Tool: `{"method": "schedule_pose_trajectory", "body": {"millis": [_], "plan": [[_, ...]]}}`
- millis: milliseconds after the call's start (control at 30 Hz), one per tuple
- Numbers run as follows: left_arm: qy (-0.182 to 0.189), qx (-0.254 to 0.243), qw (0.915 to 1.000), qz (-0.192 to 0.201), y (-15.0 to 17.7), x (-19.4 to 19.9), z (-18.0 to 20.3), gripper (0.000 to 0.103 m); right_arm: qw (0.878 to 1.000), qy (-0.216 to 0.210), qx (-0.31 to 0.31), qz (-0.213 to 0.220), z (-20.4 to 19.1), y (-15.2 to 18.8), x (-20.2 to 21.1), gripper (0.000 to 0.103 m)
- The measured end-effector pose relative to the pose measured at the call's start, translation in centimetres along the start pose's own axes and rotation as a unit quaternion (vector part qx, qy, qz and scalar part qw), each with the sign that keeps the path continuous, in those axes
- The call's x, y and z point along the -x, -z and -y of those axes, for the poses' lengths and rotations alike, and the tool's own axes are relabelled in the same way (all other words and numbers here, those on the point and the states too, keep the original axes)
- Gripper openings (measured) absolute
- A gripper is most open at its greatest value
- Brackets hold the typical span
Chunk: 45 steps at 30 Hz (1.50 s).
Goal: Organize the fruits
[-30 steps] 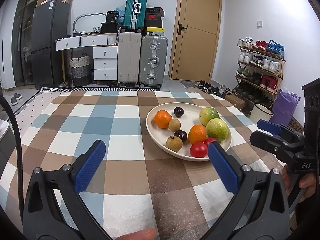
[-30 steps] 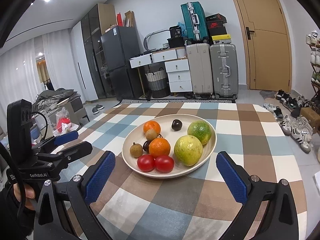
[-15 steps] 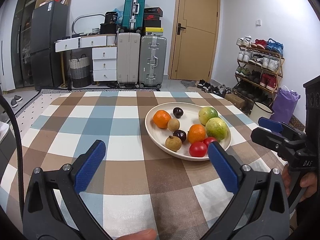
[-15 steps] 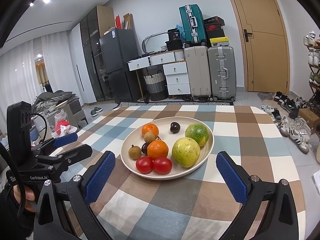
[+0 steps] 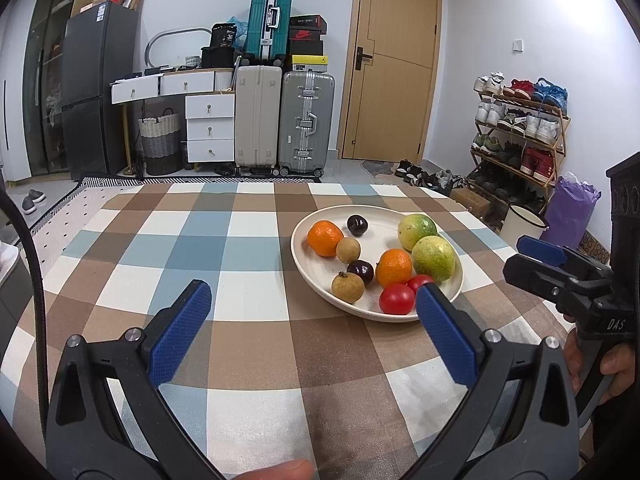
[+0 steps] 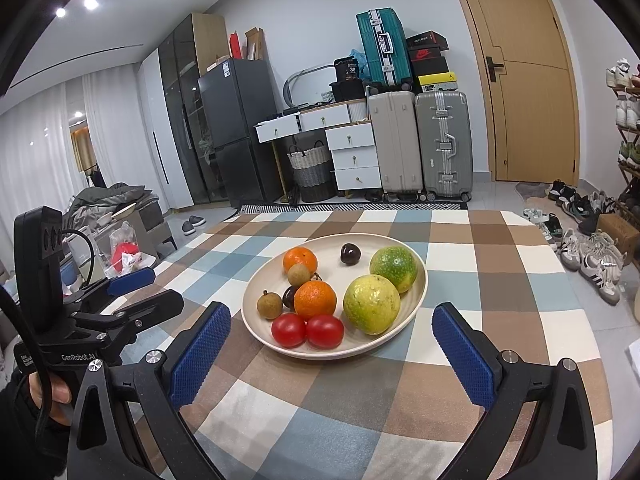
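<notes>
A cream plate (image 5: 380, 218) on the checked tablecloth holds two oranges (image 5: 325, 237), two green-yellow round fruits (image 5: 433, 258), two red tomatoes (image 5: 397, 299), two dark plums (image 5: 357, 225) and two brown longans (image 5: 348, 287). My left gripper (image 5: 312, 292) is open above the cloth, just short of the plate's near-left rim, holding nothing. In the right wrist view the same plate (image 6: 372, 246) lies straight ahead. My right gripper (image 6: 330, 314) is open and empty, its fingers either side of the plate's near rim. Each gripper shows in the other's view: the right gripper (image 5: 548, 264) and the left gripper (image 6: 140, 292).
The checked tablecloth (image 5: 180, 248) stretches left of the plate. Beyond the table's far edge stand suitcases (image 5: 280, 120), white drawers (image 5: 208, 120), a dark fridge (image 5: 96, 88) and a door (image 5: 392, 64). A shoe rack (image 5: 520, 128) lines the right wall.
</notes>
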<state>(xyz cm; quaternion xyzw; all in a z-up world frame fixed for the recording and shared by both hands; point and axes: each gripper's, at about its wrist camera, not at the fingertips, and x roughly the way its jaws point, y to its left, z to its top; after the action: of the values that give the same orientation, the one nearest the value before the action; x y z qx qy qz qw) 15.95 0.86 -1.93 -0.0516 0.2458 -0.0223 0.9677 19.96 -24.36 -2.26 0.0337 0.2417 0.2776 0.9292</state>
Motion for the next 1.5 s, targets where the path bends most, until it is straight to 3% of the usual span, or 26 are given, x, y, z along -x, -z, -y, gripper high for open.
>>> {"method": "schedule_pose_trajectory", "body": {"millis": [1500], "plan": [[0.000, -0.004, 1.0000, 0.004, 0.1, -0.1, 0.0, 0.102, 1.000, 0.004, 0.029, 0.009, -1.1, -0.2, 0.0, 0.103]]}}
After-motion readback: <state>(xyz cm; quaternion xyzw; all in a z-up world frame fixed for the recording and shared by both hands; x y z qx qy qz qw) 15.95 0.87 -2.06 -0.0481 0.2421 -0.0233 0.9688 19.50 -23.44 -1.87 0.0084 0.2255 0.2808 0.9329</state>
